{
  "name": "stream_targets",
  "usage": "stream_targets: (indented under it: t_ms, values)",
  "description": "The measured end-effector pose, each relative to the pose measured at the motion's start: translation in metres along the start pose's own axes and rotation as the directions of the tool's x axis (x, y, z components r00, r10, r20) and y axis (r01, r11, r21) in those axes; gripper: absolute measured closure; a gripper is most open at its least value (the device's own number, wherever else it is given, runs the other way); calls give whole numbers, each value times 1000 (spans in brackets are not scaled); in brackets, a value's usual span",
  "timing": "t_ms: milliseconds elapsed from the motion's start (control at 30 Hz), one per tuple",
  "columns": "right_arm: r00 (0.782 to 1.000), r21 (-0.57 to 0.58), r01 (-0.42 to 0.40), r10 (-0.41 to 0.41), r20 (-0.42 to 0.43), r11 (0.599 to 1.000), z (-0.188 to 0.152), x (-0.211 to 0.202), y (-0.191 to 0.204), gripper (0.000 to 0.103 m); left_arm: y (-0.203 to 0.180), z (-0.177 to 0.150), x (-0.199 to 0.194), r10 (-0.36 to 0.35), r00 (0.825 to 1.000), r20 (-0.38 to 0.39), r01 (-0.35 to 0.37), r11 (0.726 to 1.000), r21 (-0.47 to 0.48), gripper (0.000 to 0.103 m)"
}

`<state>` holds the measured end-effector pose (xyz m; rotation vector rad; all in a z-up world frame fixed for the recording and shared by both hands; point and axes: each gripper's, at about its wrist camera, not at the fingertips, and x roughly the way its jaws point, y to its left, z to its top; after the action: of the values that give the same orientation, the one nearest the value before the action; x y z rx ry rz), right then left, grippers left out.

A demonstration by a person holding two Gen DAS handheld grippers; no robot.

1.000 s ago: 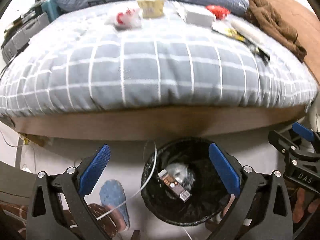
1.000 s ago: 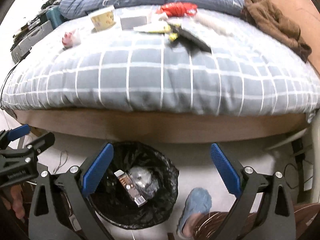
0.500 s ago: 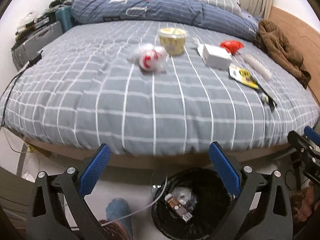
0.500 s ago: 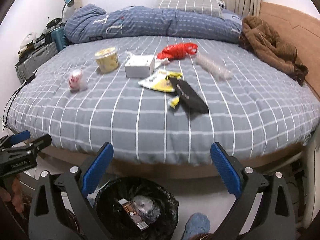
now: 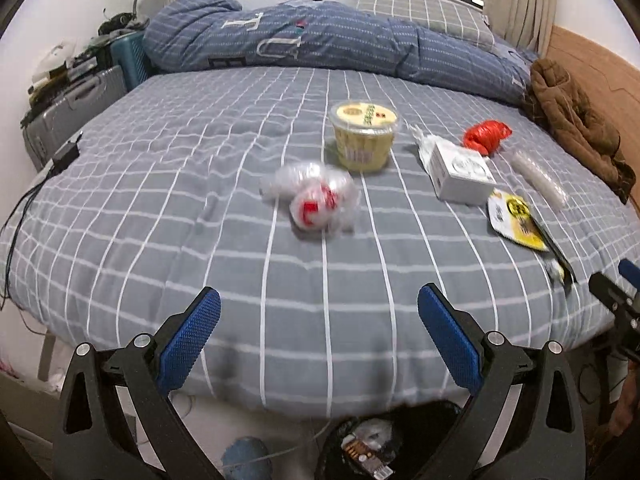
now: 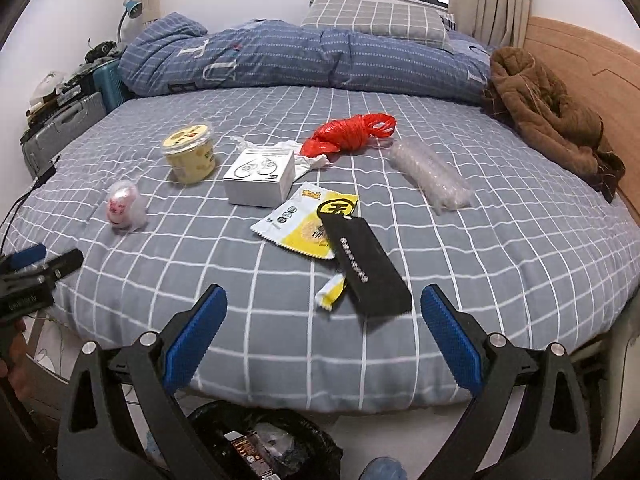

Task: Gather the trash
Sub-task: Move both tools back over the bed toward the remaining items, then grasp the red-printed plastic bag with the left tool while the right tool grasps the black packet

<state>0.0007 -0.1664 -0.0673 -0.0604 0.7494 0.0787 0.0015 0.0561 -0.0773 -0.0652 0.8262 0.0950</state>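
Note:
Trash lies on a grey checked bed [image 5: 160, 216]: a crumpled clear-and-red wrapper [image 5: 316, 200], a yellow lidded cup [image 5: 365, 136], a white box [image 5: 460, 170], a red plastic bag [image 6: 352, 134], a yellow snack packet [image 6: 310, 218], a black flat pack [image 6: 368, 268] and a clear plastic roll [image 6: 430, 174]. My left gripper [image 5: 319, 340] is open and empty over the bed's near edge, short of the wrapper. Near the black pack, my right gripper [image 6: 324, 340] also stands open with nothing in it. A black-lined bin [image 6: 264, 444] with some trash sits on the floor below both.
A folded blue duvet [image 6: 300, 56] and a pillow [image 6: 376, 20] lie at the bed's far side. A brown garment [image 6: 548, 116] rests by the wooden headboard at right. Suitcases and clutter [image 5: 76, 88] stand left of the bed; a cable [image 5: 24, 208] trails over its left edge.
Both grippers have risen from just over the bin to bed height, so the views now look across the bed top and the bin has dropped to the bottom edge. Both stayed open.

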Motion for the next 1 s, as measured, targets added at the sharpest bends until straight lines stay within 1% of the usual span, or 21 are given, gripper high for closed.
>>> stream_targets:
  t_ms: [167, 300, 367, 433, 667, 733, 833, 933, 1000]
  values:
    - [1000, 6, 5, -5, -25, 1000, 12, 20, -11, 10, 2, 19, 17, 2, 1000, 2, -2, 1000, 1, 6]
    - [999, 2, 17, -17, -39, 1000, 20, 34, -19, 15, 2, 31, 30, 5, 1000, 1, -5, 1000, 7, 6]
    - [999, 6, 13, -13, -53, 1000, 23, 41, -24, 20, 1, 37, 36, 2, 1000, -2, -2, 1000, 9, 6]
    - [998, 13, 4, -3, -70, 1000, 25, 48, -27, 22, 0, 41, 43, 7, 1000, -5, -7, 1000, 15, 6]
    - [992, -5, 17, -17, -128, 1000, 28, 73, -32, 30, -2, 57, 69, 18, 1000, -18, -18, 1000, 22, 7]
    - [990, -11, 14, -15, -143, 1000, 27, 79, -31, 30, -1, 60, 76, 20, 1000, -22, -19, 1000, 22, 7]
    - [984, -18, 7, -10, -177, 1000, 24, 90, -30, 33, -1, 64, 84, 17, 999, -30, -17, 1000, 24, 10]
    - [978, -13, 1, -4, -210, 1000, 22, 100, -30, 40, 0, 66, 92, 15, 999, -38, -15, 1000, 21, 12]
    - [975, -9, -8, 5, -221, 1000, 22, 104, -31, 45, 1, 67, 95, 14, 999, -41, -13, 1000, 22, 16]
